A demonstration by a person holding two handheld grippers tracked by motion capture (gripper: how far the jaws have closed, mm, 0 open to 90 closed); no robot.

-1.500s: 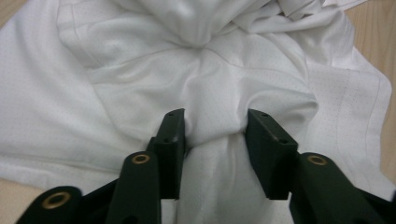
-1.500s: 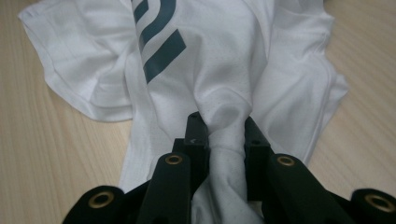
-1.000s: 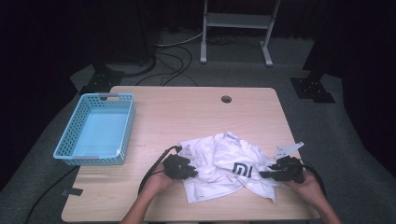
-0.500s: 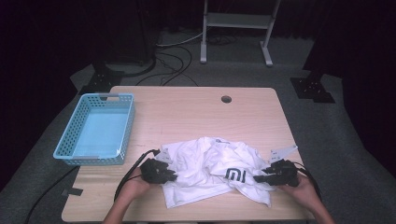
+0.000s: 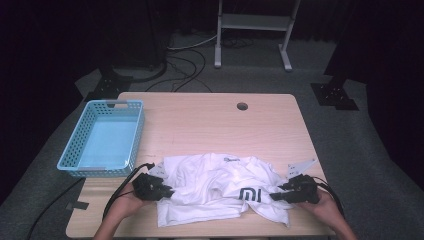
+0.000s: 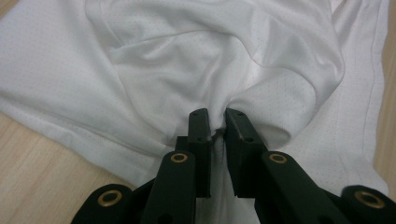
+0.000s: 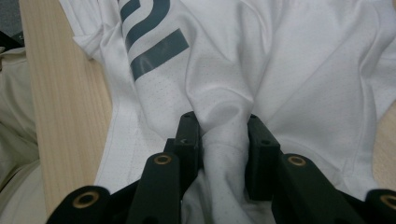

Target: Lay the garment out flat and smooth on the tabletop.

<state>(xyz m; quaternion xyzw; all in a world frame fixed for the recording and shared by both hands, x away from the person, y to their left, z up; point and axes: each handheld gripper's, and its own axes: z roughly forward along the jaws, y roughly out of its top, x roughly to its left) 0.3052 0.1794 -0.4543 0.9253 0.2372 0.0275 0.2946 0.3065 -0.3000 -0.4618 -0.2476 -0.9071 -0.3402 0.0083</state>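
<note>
- A white shirt point(image 5: 220, 187) is spread in loose folds on the table point(image 5: 210, 120), near its front edge and right of the blue basket point(image 5: 102, 140).
- The left gripper point(image 5: 167, 191) is seen at the shirt's left edge, just right of the basket's near corner. In the left gripper view the jaws are drawn almost together on a thin pinch of cloth point(image 6: 217, 128), and creases run out from that point.
- The cloth is judged light, soft and limp: it sags and puckers wherever it is pulled and no shape is kept. A fine dotted mesh is seen, so some slip between smooth pads is to be expected.
- A dark printed logo point(image 5: 249, 194) is seen on the shirt's right half, well right of the basket.
- The right gripper point(image 5: 275, 196) is set at the shirt's right side, farthest from the basket. Its jaws are held somewhat apart around a thicker rolled bunch of cloth point(image 7: 224, 140), which is pressed between them.
- Hold is best taken at hems, seams or a gathered fold, where several layers are bunched; a single layer is likely to be pulled out.
- Little damage is to be feared, but with two holds set far apart the middle is likely to droop and drag on the table.
</note>
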